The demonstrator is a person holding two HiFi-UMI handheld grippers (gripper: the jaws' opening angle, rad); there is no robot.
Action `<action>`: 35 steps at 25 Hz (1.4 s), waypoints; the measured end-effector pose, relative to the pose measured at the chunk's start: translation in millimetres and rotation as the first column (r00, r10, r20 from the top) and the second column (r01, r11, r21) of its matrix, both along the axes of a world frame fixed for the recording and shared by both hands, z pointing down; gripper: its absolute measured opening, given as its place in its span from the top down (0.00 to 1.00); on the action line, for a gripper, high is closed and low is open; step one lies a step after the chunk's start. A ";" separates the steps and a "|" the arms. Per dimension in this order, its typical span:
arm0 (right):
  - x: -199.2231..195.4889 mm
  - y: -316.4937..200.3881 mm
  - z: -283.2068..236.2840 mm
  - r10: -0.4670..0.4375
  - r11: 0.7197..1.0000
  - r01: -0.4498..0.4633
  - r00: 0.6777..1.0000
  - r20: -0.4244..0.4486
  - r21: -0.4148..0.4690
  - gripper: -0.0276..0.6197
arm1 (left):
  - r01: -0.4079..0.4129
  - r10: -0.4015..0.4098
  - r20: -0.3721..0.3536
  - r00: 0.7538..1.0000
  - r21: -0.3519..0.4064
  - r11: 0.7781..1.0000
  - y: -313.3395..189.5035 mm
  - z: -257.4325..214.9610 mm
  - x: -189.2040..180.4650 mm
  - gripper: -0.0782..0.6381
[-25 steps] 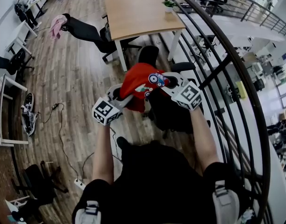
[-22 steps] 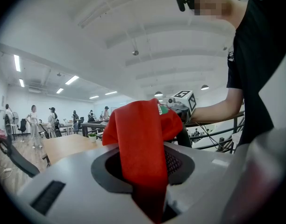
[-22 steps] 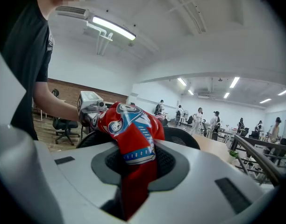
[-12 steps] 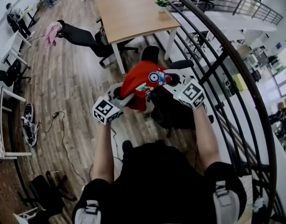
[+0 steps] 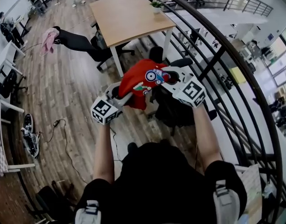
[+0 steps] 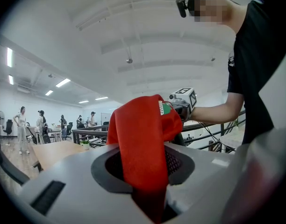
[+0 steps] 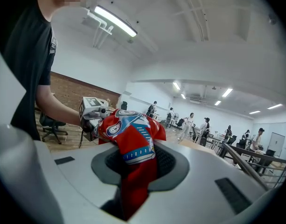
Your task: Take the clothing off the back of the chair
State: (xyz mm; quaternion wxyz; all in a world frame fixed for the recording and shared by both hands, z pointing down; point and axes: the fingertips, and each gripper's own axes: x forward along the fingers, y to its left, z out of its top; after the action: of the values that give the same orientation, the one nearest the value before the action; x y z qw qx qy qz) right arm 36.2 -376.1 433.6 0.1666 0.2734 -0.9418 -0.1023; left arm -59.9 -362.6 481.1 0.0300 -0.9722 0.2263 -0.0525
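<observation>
red clothing [image 5: 142,80], printed patches, bunched

Soft red cloth garment [image 5: 136,80] with printed patch; pale matt wooden table [image 5: 129,17]; wood-plank floor [image 5: 68,87]; black metal railing [image 5: 213,68].

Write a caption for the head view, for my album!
Left tongs and right tongs hold a red shirt over a black chair, near a wooden table.

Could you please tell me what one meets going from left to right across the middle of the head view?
Left hand-held gripper → red printed fabric garment → right hand-held gripper → black curved metal railing.
</observation>
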 end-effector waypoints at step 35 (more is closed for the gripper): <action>-169.4 36.7 32.2 0.046 0.998 -0.043 0.997 0.054 -0.049 0.82 | -0.032 0.032 0.006 0.999 -0.020 0.999 25.7 23.4 -171.8 0.71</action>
State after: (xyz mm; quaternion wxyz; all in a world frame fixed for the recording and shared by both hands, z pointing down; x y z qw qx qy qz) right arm -133.2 -339.5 465.8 0.1490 0.2928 -0.9420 -0.0685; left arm -231.6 -336.9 504.5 0.0219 -0.9757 0.2103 -0.0574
